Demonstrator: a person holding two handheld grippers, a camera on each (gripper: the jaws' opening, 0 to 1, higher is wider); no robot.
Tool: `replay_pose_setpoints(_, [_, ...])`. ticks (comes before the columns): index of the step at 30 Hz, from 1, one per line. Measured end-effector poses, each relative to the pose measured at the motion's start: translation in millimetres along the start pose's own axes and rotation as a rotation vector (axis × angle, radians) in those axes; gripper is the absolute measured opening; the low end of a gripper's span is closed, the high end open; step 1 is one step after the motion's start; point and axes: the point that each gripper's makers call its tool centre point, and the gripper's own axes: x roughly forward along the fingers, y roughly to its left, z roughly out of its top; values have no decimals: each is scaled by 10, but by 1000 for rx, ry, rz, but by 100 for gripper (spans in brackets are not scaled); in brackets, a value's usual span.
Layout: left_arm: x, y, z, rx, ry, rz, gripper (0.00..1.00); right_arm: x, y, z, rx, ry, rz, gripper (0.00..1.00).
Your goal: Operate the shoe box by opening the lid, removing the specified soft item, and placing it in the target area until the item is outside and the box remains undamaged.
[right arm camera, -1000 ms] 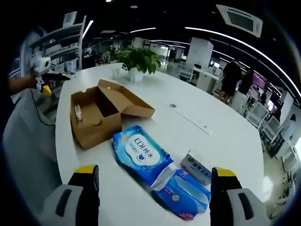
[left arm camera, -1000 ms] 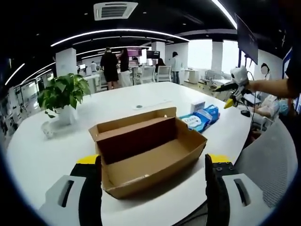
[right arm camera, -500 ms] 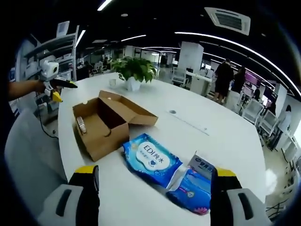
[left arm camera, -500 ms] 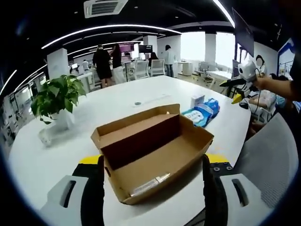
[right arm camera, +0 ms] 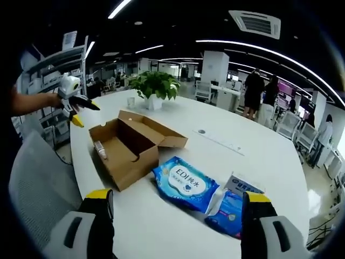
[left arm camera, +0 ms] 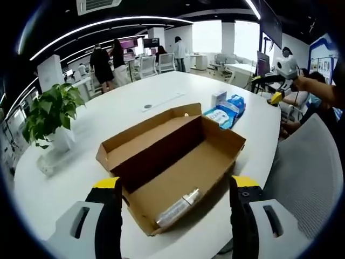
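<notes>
Your left gripper (left arm camera: 175, 216) and right gripper (right arm camera: 175, 216) both stand wide apart, holding nothing. The shoe box (left arm camera: 178, 162) lies open just ahead, a small wrapped item (left arm camera: 178, 206), possibly not the soft one, inside. The blue wipes pack (right arm camera: 186, 182) already rests beside it; withdraw gently.

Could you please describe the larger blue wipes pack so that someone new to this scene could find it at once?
On the white table, look beside the open cardboard shoe box, on the side away from the potted plant. The larger wipes pack lies flat nearest the box. It carries a white oval label printed EDI, unlike the smaller blue pack and the small white box beyond it.
</notes>
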Motion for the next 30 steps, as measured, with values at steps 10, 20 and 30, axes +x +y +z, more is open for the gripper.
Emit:
replay_pose_setpoints(10, [187,78,-94,80,118,-60,82,-105,268,-32,-5,-19,10,99])
replay_pose_setpoints(20, [346,131,-15,149,181,-111,77,-116,535,-106,22,-23,27,99])
replay_pose_setpoints(30, [467,144,-174,212,314,-201,68,-124,676,-142,36,-19,36,99])
